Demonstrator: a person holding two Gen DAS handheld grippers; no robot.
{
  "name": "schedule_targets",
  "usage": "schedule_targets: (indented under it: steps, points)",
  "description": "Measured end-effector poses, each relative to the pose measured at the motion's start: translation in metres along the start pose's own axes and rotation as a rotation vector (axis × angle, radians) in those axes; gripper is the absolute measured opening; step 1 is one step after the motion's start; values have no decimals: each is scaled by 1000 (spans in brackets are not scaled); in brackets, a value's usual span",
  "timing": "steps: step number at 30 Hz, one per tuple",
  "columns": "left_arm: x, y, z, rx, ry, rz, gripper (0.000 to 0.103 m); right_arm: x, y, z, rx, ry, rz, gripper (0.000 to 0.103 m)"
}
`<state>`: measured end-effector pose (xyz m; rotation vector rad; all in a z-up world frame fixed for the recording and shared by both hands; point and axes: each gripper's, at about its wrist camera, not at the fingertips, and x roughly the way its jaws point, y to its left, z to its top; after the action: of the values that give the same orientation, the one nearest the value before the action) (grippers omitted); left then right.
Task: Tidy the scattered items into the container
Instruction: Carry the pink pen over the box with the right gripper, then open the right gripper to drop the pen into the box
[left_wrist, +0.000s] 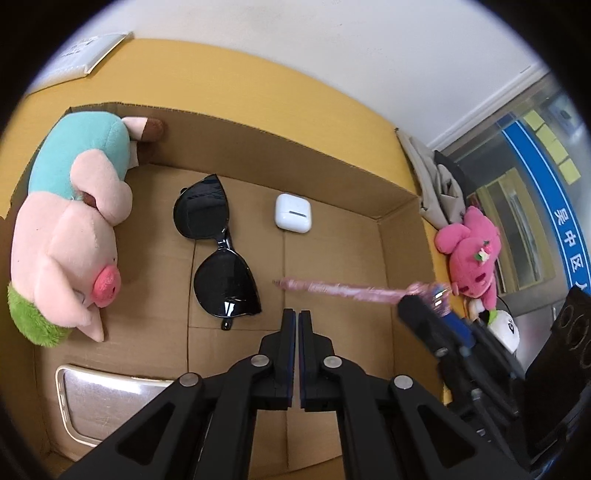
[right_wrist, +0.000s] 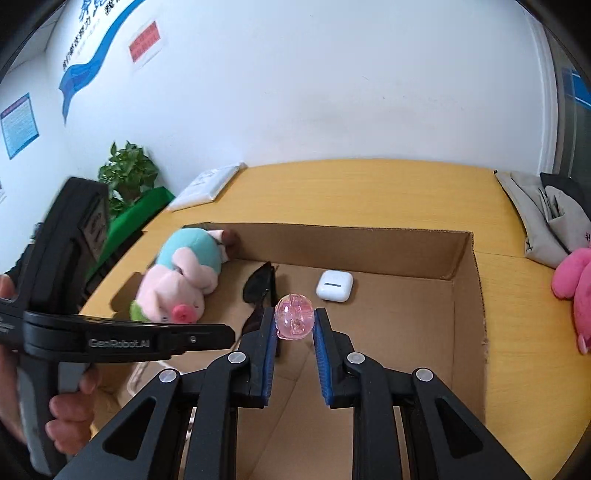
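A translucent pink plastic pen (left_wrist: 340, 290) with a rounded pink top is pinched at its top end between the blue pads of the right gripper (right_wrist: 294, 322), its shaft reaching out over the open brown cardboard box (right_wrist: 465, 295). On the box floor lie black cat-eye sunglasses (left_wrist: 218, 251), a white earbud case (left_wrist: 292, 212), a pink plush pig in a teal shirt (left_wrist: 70, 236) and a clear phone case (left_wrist: 96, 398). The left gripper (left_wrist: 297, 317) hangs above them, jaws closed and empty, while a magenta plush toy (left_wrist: 472, 254) sits outside on the yellow table (right_wrist: 369, 192).

A translucent pink pen (left_wrist: 340, 288) hangs level above the open cardboard box (left_wrist: 332, 155), over its right side.
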<state>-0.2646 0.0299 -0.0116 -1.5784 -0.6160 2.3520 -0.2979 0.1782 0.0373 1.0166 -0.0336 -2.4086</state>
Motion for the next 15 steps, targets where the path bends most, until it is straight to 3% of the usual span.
schedule_targets:
  steps: [2,7,12,14,15]
  points:
    - [5,2,-1,0,11,5,7,9,-1,-7,11,40,-2,21]
    - [21,11,-5,-14,32,15,28,30,3,-33,-14,203,22,22]
    - [27,13,-6,-8,49,32,28,60,8,-49,-15,334,64,24]
    - [23,14,-6,-3,40,41,28,70,8,-50,10,350,92,35]
    - [20,15,-5,-4,34,44,28,73,8,-49,20,351,95,48]
